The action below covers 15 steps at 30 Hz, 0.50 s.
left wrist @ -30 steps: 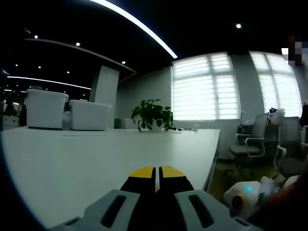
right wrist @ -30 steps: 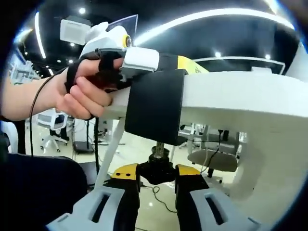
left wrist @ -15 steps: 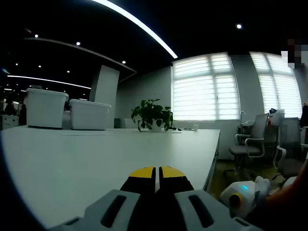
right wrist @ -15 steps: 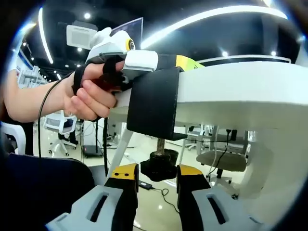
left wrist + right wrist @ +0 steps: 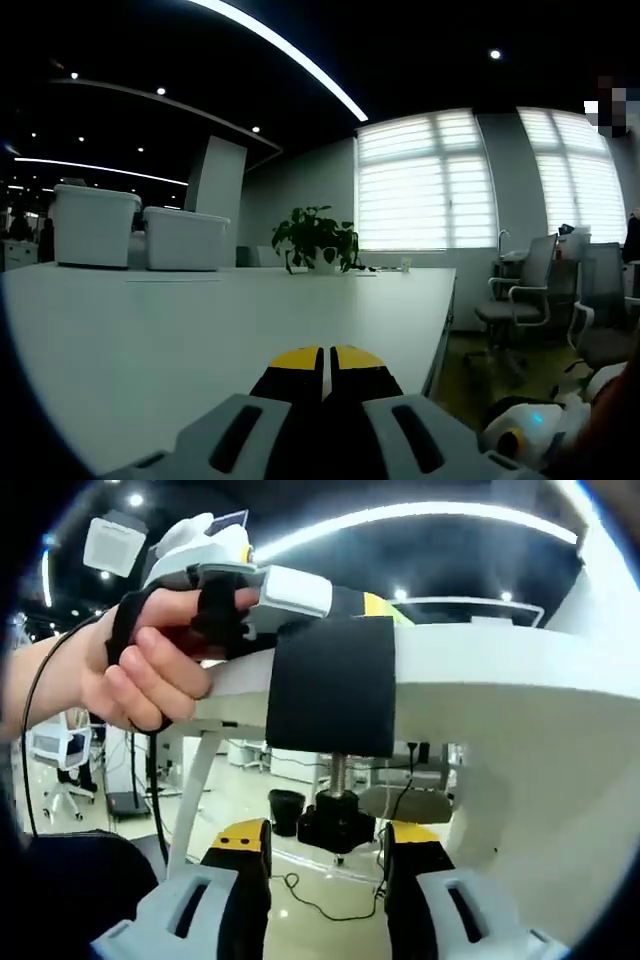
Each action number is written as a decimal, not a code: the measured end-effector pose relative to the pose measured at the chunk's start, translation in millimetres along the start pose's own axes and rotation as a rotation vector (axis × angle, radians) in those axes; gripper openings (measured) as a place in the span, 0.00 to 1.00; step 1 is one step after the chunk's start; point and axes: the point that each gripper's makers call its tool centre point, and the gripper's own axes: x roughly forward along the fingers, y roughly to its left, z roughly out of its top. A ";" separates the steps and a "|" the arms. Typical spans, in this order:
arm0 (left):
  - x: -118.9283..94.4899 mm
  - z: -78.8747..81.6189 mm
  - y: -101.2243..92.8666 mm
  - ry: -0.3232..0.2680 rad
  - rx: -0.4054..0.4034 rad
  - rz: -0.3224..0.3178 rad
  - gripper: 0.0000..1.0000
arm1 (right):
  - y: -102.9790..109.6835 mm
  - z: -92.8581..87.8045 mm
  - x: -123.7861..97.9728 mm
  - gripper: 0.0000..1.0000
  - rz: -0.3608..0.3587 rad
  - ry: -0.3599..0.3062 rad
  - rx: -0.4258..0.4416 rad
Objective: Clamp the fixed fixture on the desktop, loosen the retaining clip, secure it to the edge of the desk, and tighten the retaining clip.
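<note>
The black clamp point(image 5: 330, 685) hugs the table point(image 5: 500, 695) edge. Its screw points down to a knob point(image 5: 335, 825) between the right gripper point(image 5: 325, 855) fingers, spread apart beside it. The left gripper point(image 5: 323, 362) fingers are together on the tabletop.

black clamp point(image 5: 330, 685) with a black knob point(image 5: 335, 825), white desk point(image 5: 200, 330), yellow-tipped black jaws on both grippers, green plant point(image 5: 315, 238), white bins point(image 5: 95, 225).
</note>
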 end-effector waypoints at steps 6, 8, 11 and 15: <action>0.0 0.3 0.5 0.000 0.001 0.001 0.04 | 4.6 -3.0 5.4 0.27 0.027 0.028 0.031; 0.0 0.4 0.5 0.000 0.002 0.000 0.04 | 5.0 -2.8 2.3 0.27 0.042 0.022 0.027; -0.1 0.5 0.4 0.000 0.002 0.001 0.04 | 8.5 -2.7 2.3 0.27 0.104 0.007 0.031; -0.3 0.5 0.3 0.000 0.003 0.000 0.04 | 12.3 -1.9 4.7 0.27 0.201 -0.019 -0.009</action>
